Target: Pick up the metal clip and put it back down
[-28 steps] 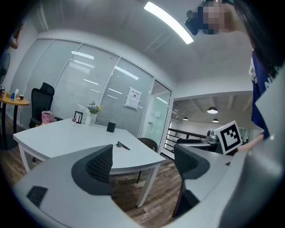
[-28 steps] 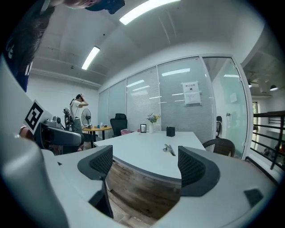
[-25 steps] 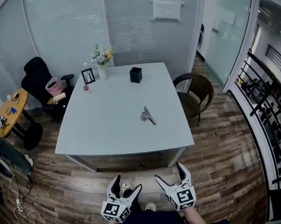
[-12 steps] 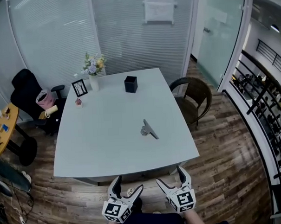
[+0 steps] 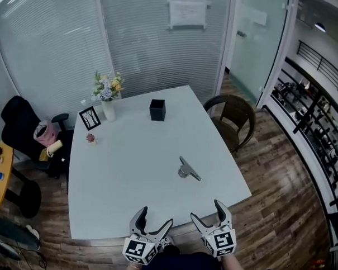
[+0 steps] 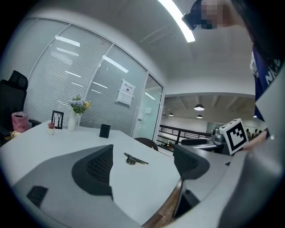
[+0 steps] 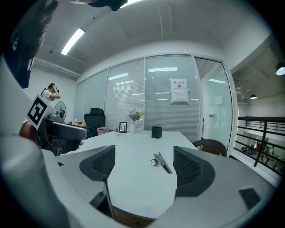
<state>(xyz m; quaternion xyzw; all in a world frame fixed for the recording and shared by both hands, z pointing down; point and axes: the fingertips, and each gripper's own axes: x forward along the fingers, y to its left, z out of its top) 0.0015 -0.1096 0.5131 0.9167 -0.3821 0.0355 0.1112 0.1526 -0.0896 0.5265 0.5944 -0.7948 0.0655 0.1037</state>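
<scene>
Two open, empty grippers at the near edge of the table; metal clip lying on it

The metal clip lies flat on the white table, right of the middle and toward the near edge, well apart from both grippers; the left gripper has its jaws spread wide with nothing between them; the right gripper is wide too, its jaws closing on nothing, the clip only showing beyond the gap; a black box, a vase of flowers and a picture frame stand at the far side.
</scene>
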